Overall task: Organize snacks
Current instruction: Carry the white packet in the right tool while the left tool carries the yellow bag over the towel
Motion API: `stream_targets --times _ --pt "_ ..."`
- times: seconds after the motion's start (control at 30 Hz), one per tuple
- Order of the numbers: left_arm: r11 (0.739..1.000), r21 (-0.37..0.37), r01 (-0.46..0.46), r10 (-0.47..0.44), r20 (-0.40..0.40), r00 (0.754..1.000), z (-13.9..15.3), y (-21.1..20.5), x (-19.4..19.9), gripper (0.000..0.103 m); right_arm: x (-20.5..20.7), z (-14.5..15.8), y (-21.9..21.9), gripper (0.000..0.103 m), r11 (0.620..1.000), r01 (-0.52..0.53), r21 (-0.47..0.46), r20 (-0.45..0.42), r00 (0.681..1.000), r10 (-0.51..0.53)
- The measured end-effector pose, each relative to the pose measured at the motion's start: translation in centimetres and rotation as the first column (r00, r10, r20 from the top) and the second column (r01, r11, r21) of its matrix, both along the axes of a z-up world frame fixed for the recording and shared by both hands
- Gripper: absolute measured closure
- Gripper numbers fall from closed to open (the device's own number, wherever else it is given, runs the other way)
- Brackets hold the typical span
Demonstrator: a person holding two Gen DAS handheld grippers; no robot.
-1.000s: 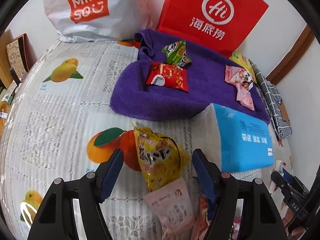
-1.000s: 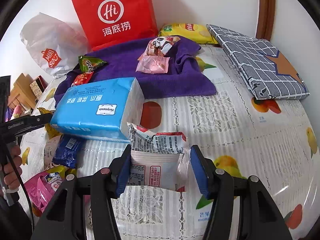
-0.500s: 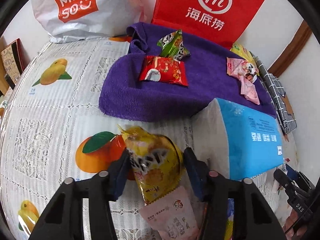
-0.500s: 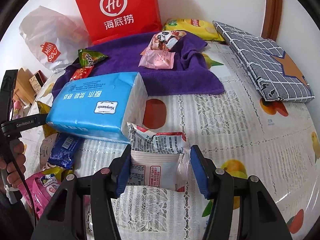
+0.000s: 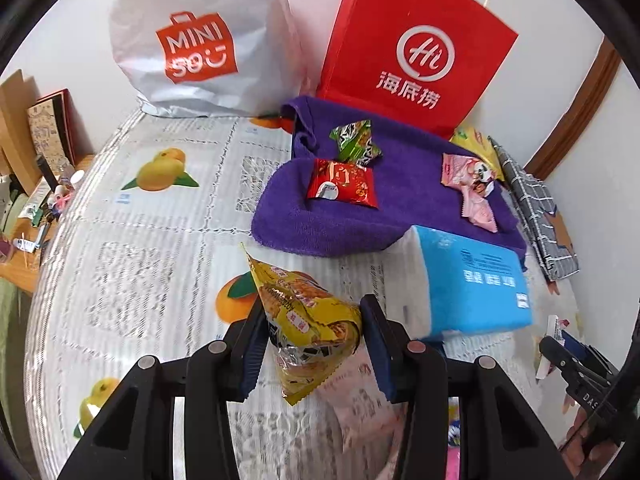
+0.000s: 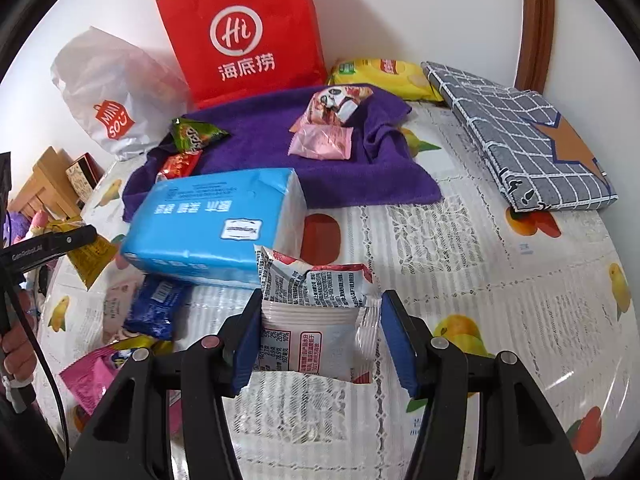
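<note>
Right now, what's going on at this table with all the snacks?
A person is sorting snacks with two handheld grippers. The left gripper has just been closing its jaws on a yellow crinkly snack packet, now pinched between them. The right gripper has its jaws shut on a white and red foil snack pouch. Ahead, four small wrapped snacks already lie on the purple towel, past the blue tissue pack.

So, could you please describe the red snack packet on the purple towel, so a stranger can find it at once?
Find the big red paper bag against the wall; a purple towel lies before it. On the towel's left part lie two packets touching each other. Yours is the flat red snack packet with gold print, nearer the towel's front edge than the green packet.
</note>
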State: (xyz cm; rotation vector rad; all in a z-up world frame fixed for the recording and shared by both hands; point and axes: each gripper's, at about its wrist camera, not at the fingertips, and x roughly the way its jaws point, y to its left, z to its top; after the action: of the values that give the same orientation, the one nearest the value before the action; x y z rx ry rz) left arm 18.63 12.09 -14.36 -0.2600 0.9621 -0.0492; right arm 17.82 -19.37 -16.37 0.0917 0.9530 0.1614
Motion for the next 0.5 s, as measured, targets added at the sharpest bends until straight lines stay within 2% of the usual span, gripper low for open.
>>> stream_targets --times 0.5 --pt "1.0 0.011 0.027 -0.028 0.073 0.997 4.2 -1.8 -5.4 0.06 -3.2 4.7 0.5 0.047 1.0 -0.023 0.0 0.098 0.995 0.023"
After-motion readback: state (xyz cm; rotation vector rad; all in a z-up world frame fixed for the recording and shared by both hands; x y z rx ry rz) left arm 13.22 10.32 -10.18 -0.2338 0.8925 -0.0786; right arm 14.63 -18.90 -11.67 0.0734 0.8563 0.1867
